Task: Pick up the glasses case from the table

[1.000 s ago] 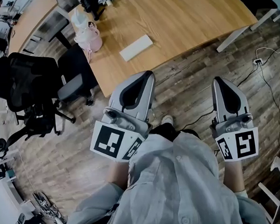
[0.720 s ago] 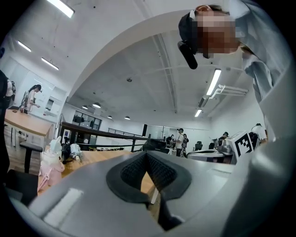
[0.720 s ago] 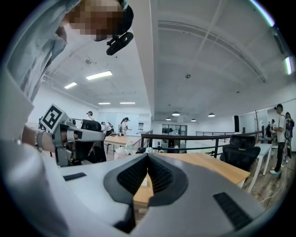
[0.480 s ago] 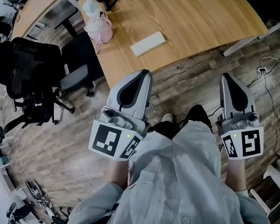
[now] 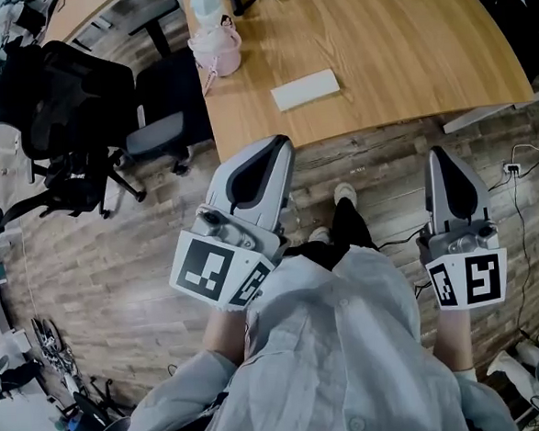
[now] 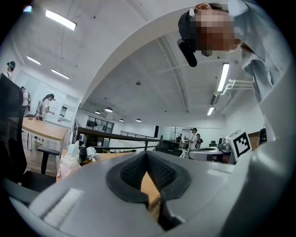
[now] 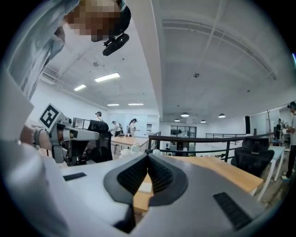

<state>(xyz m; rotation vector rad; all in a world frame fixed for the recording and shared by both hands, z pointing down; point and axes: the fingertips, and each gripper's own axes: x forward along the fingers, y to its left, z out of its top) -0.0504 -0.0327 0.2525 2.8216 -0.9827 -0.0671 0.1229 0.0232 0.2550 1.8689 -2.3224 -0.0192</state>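
Observation:
The glasses case [image 5: 305, 90] is a flat white oblong lying near the front edge of the wooden table [image 5: 396, 54]. My left gripper [image 5: 282, 144] is held level with its tip at the table's front edge, short of the case, jaws shut and empty. My right gripper [image 5: 437, 153] is over the floor, right of the case and short of the table, also shut with nothing in it. In the left gripper view the left gripper's [image 6: 147, 154] pads meet. Below the meeting pads in the right gripper view, right gripper [image 7: 148, 156], a sliver of the white case [image 7: 144, 187] shows.
A pink bag [image 5: 216, 48] with a bottle stands at the table's left end. Black office chairs [image 5: 68, 100] and a stool [image 5: 164, 130] crowd the left side. The table's white leg [image 5: 501, 111] and cables [image 5: 519, 169] lie on the wooden floor to the right. The person's shoe [image 5: 343, 194] is below the table edge.
The person has stepped closer, so the table and case have slid rightward and nearer in the head view. Both grippers have come up toward the table edge, still shut.

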